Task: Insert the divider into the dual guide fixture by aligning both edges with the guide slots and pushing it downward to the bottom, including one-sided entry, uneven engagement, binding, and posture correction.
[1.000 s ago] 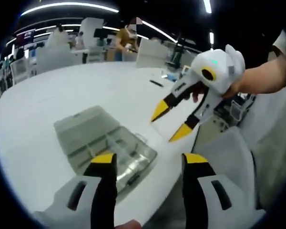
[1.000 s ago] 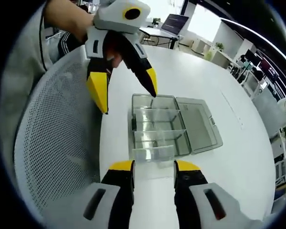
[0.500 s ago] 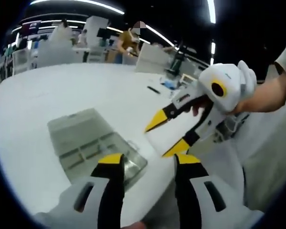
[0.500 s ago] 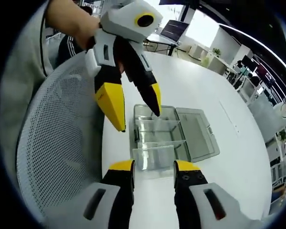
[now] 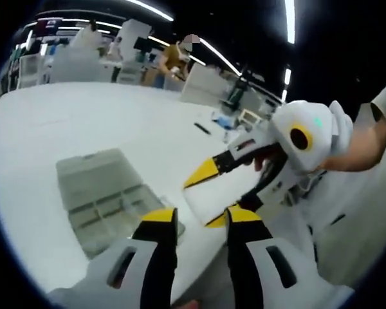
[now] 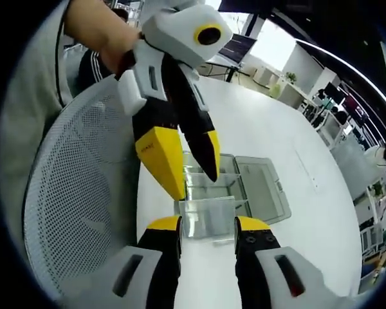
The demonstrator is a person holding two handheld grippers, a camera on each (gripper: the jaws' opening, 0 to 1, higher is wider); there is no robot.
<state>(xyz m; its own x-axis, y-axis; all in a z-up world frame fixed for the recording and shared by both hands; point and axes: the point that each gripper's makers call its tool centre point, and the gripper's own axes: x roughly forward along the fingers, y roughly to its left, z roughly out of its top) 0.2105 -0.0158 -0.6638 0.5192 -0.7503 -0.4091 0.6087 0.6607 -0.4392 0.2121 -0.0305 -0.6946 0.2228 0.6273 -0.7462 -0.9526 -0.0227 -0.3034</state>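
- Right gripper view: the right gripper (image 6: 208, 233) has its two yellow-tipped jaws set a little apart, and a clear plastic divider (image 6: 207, 217) stands between them. The jaws appear to close on its side edges, though contact is hard to confirm through the clear plastic.
- Just above it, the left gripper (image 6: 194, 170) comes down from the upper left with its jaws spread and nothing between them, its tips near the top edge of the divider.
- Beyond both grippers, the open clear box (image 6: 235, 187) lies on the white worktop (image 6: 257, 129), with its compartments nearer and its lid folded flat to the right. The divider is above the near end of the box and not yet in any slot, as far as I can judge.
- Left gripper view: the left gripper (image 5: 194, 225) shows its own jaws apart and empty. The right gripper (image 5: 206, 193) reaches in from the right with the pale divider (image 5: 209, 196) between its tips, and the box (image 5: 106, 196) lies lower left on the worktop (image 5: 83, 122), apart from the divider.
- To do this step well, I judge the divider should be kept upright and square to the box walls, with both side edges brought over their slots together.
- The free gripper can steady the top edge; if one side enters first, level the divider before pressing down.
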